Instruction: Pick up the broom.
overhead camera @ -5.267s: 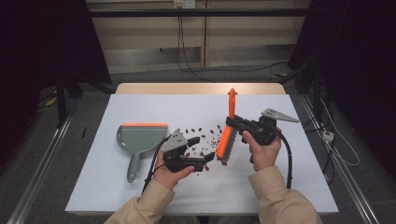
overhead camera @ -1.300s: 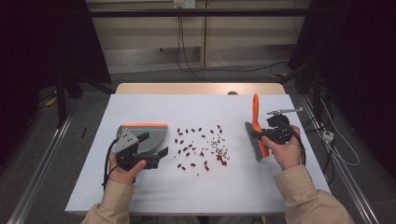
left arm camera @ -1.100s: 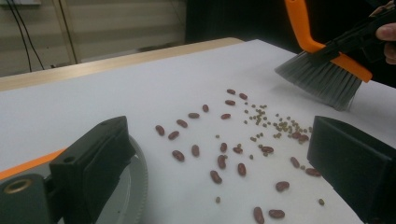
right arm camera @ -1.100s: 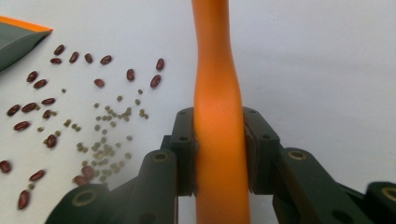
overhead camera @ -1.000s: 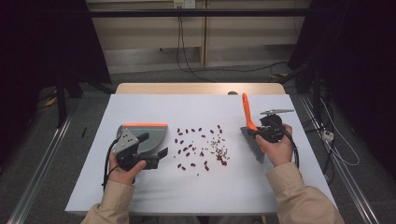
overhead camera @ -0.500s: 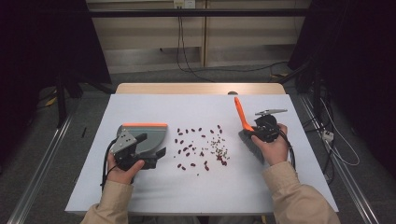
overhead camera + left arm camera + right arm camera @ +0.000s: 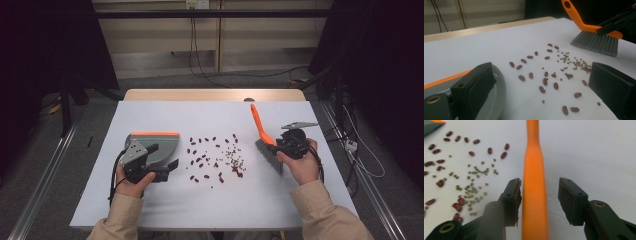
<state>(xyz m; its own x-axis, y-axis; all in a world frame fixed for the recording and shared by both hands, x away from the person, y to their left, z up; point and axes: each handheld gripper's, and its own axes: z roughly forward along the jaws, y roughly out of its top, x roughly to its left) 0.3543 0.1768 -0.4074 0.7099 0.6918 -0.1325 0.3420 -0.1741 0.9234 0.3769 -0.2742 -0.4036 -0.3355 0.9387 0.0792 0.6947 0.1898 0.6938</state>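
Beans [image 7: 216, 159] lie scattered mid-table between the dustpan [image 7: 156, 146] and the brush [image 7: 263, 140]. The right gripper [image 7: 540, 195] has just been opening its jaws; the brush's orange handle stands between them, beside the left pad and apart from the right one. The left gripper [image 7: 160, 161] hovers wide open at the dustpan's edge, gripping nothing.

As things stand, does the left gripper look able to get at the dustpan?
Probably yes. The left gripper sits right at the dustpan, one black jaw over its grey rim, nothing lying between them. The beans are scattered off to the side.
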